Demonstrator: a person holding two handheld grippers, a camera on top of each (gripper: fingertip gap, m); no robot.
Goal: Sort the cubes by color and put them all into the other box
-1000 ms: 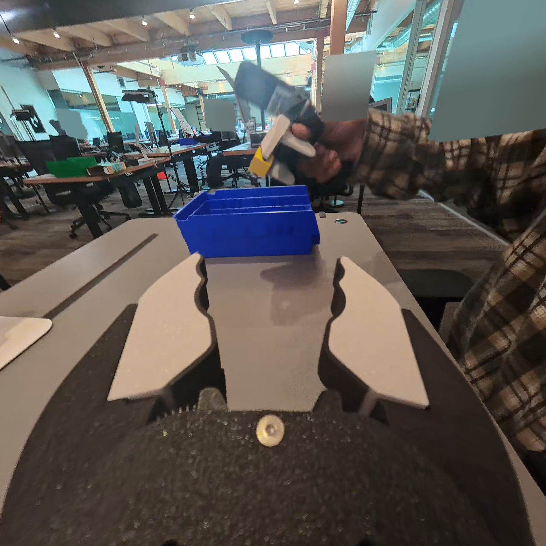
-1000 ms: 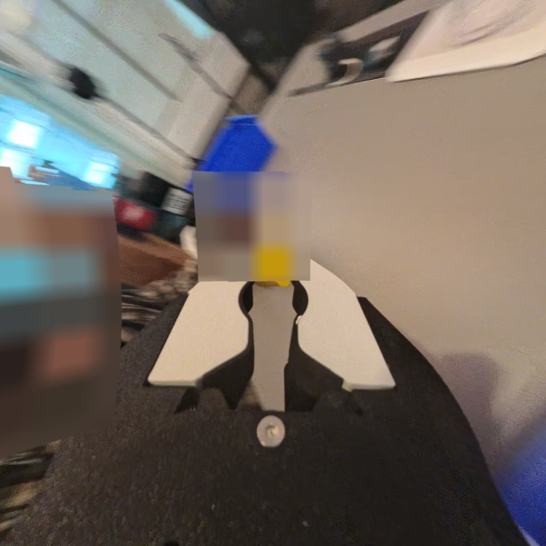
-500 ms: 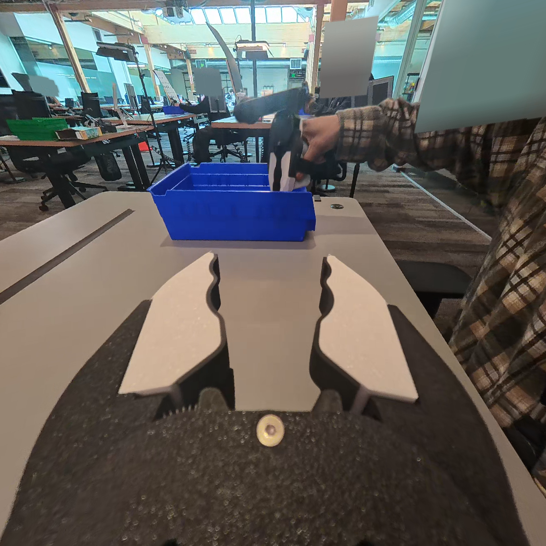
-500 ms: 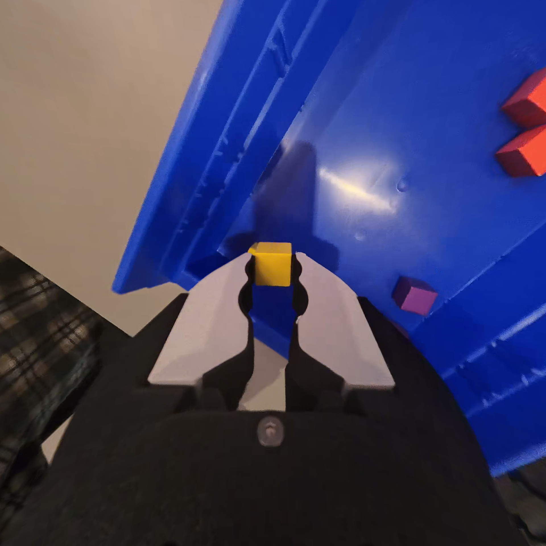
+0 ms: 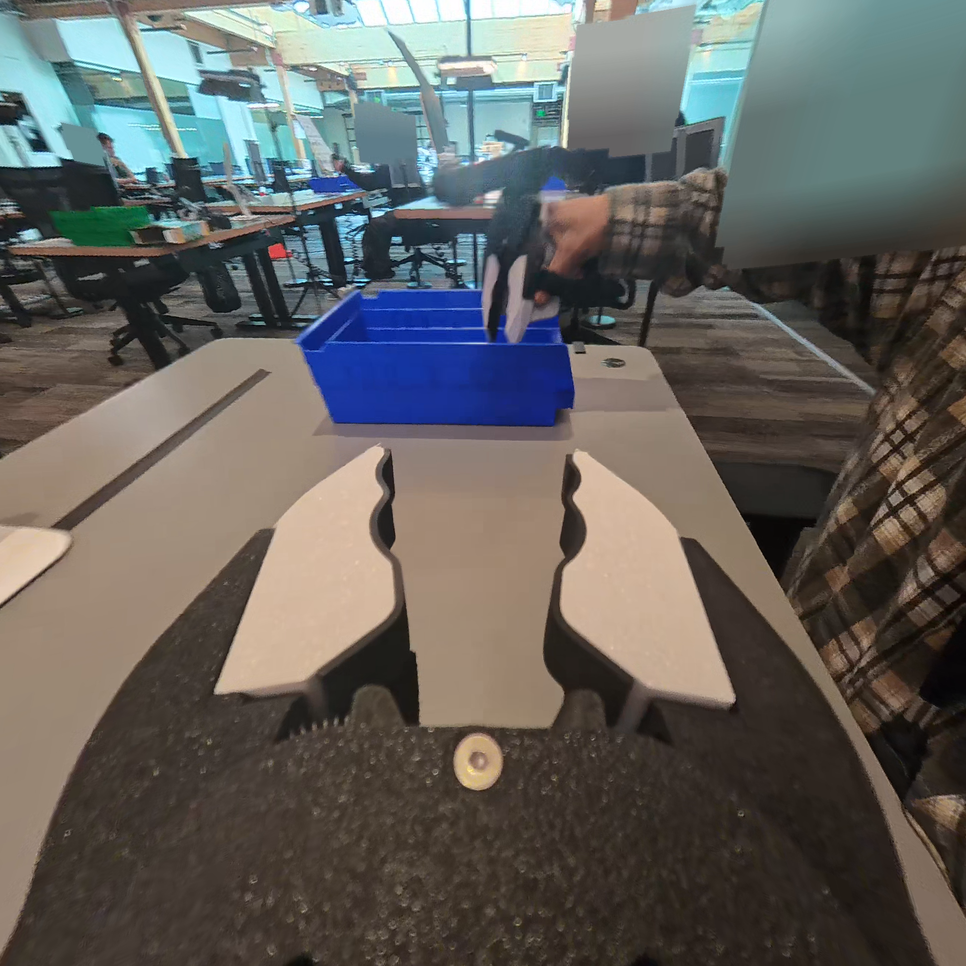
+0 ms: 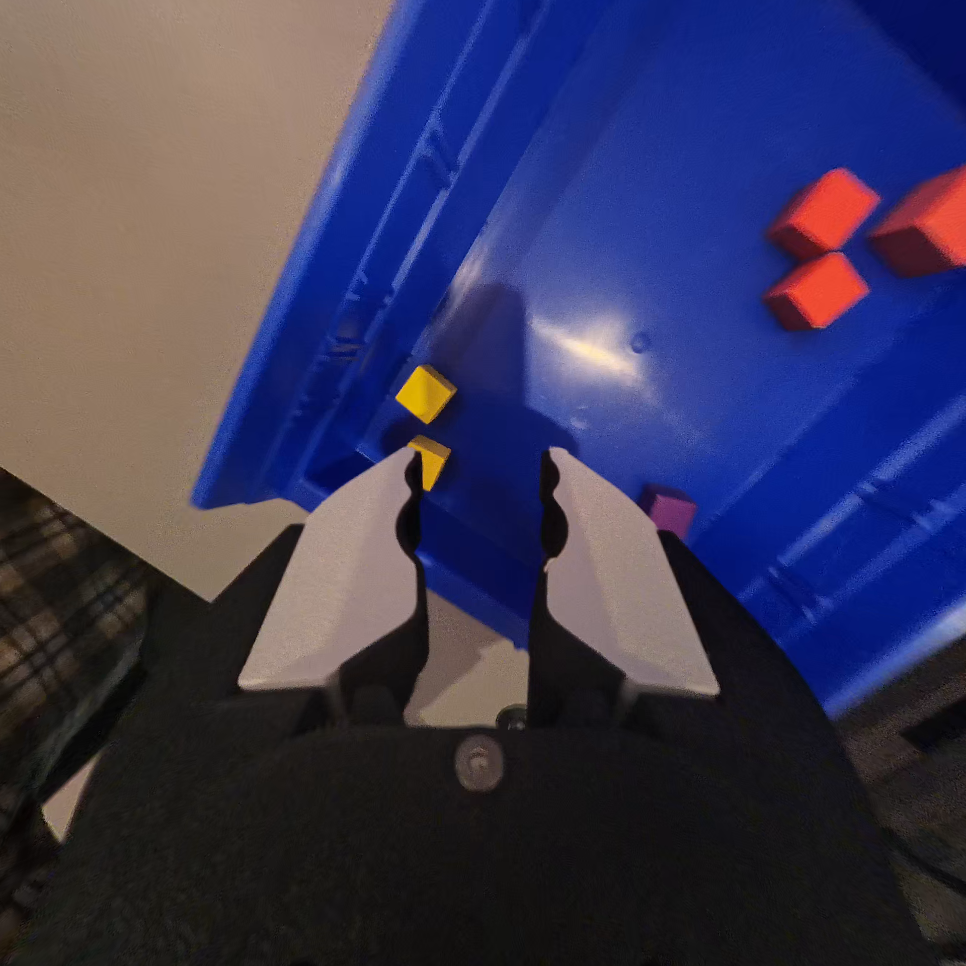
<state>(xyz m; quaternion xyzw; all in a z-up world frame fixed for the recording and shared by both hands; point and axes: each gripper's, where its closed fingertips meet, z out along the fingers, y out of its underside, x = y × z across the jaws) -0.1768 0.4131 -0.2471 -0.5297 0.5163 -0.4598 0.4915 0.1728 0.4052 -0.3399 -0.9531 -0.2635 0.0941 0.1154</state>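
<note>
My right gripper (image 6: 478,457) is open and empty, pointing down into the blue box (image 6: 601,219). Two yellow cubes lie on the box floor by its wall: one (image 6: 426,393) just beyond my fingertips, one (image 6: 431,465) partly hidden by my left finger. Three red cubes (image 6: 820,251) sit farther in. A purple cube (image 6: 669,509) lies by my right finger. My left gripper (image 5: 478,457) is open and empty, low over the grey table (image 5: 209,470), facing the blue box (image 5: 439,387). The right gripper (image 5: 504,313) also shows there, over the box's right end.
A white pad (image 5: 26,554) lies at the table's left edge. A person's plaid sleeve (image 5: 888,522) runs along the table's right side. Office desks and chairs (image 5: 146,245) stand beyond the table.
My right gripper swung over the blue box, went down into it, then opened and let go of the yellow cube, which now lies on the box floor. The left gripper stayed open.
</note>
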